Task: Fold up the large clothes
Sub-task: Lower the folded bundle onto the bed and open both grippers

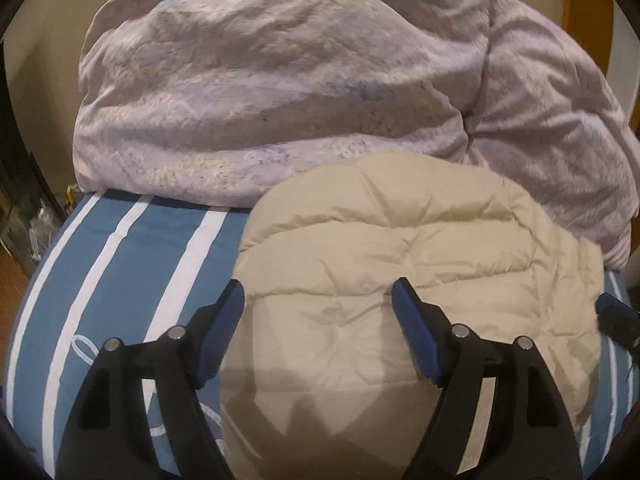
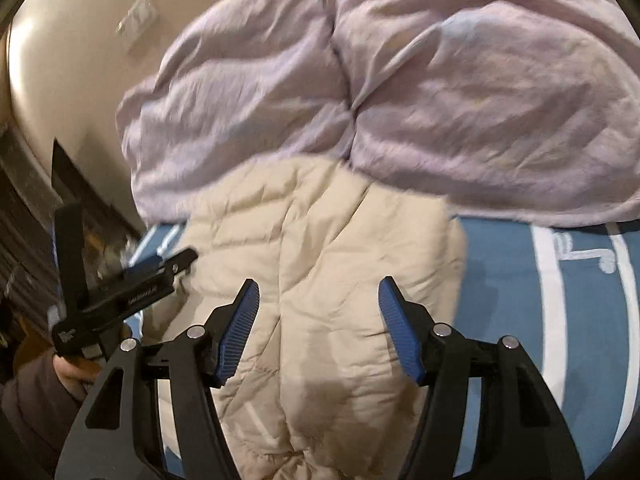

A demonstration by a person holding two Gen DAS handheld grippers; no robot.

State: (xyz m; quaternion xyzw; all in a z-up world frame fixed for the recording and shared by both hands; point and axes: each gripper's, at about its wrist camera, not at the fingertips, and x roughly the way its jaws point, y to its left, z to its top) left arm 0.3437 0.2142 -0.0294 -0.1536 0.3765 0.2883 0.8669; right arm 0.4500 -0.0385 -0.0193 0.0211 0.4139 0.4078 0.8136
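The jacket (image 1: 420, 248) is laid on the bed (image 1: 132, 264). Behind it, the blanket (image 1: 272, 92) is piled up, touching the jacket's far edge.

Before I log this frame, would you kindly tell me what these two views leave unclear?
- Beige quilted puffer jacket: near end cut off by the bottom edge and claw arms, both views.
- Crumpled lilac duvet: print blurred, right wrist view.
- Blue white-striped bedsheet: mostly covered.
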